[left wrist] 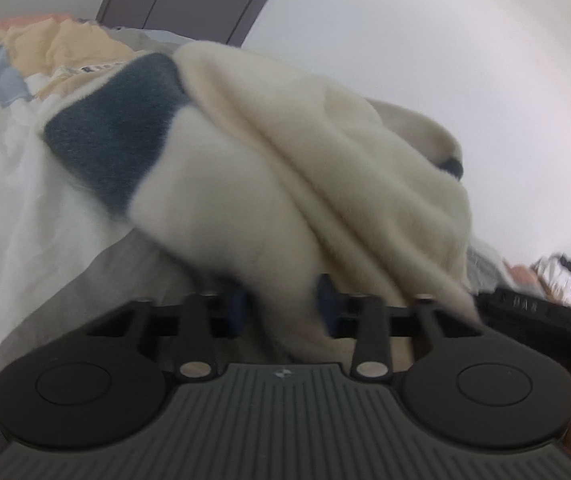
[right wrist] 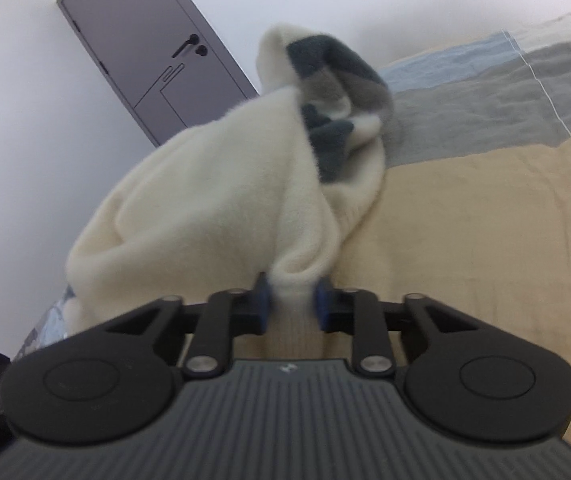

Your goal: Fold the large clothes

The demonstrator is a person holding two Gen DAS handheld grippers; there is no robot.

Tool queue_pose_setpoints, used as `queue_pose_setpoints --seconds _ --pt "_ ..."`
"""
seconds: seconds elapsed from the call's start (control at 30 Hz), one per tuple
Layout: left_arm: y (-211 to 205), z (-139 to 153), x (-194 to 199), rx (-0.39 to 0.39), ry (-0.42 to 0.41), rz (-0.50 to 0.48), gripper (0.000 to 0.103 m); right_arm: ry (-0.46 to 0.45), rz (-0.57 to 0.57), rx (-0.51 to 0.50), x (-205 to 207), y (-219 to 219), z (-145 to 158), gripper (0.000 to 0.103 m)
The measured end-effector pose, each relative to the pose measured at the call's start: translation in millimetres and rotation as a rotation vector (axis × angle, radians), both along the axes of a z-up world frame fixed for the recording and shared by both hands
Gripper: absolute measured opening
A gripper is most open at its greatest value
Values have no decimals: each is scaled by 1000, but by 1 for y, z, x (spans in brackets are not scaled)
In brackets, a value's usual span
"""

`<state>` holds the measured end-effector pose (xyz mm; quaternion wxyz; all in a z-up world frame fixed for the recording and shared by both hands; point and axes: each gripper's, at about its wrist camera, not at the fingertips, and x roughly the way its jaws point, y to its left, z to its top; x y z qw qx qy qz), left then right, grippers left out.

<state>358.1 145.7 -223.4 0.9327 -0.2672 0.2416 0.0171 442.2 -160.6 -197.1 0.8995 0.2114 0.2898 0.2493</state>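
The left claw is closed on a bunched fold of a cream fleece garment, its blue pads pressed into the fabric from both sides. The right claw grips another gathered edge of the same garment in the same way, pinching a thick roll of fleece between its pads. From both claws the garment rises in a soft heap (cream, with dark blue and grey bands) and lies on a bed covered in a patchwork quilt of tan, grey, pale blue and white panels. Behind the bed stand a plain white wall and a grey door with a black handle. At the far right edge of the left view, part of the other black tool and a person's hand show, blurred.
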Motion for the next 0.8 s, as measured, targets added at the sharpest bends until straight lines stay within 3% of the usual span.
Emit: queue_pose_setpoints --seconds 0.07,0.27,0.43,0.6,0.8 --pt "1 4 -5 -3 -28 1 21 -4 5 11 -4 -2 4 18" --pt "-3 38 -31 85 -116 37 17 -66 21 2 -22 -4 26 16" --pt "15 66 -70 46 -165 105 16 -134 64 39 -58 -10 60 15" --pt "28 89 -108 -3 -188 149 16 -191 116 -28 -101 -2 86 15" --pt "29 117 -154 -8 -188 204 15 -159 93 -16 -145 -13 108 15"
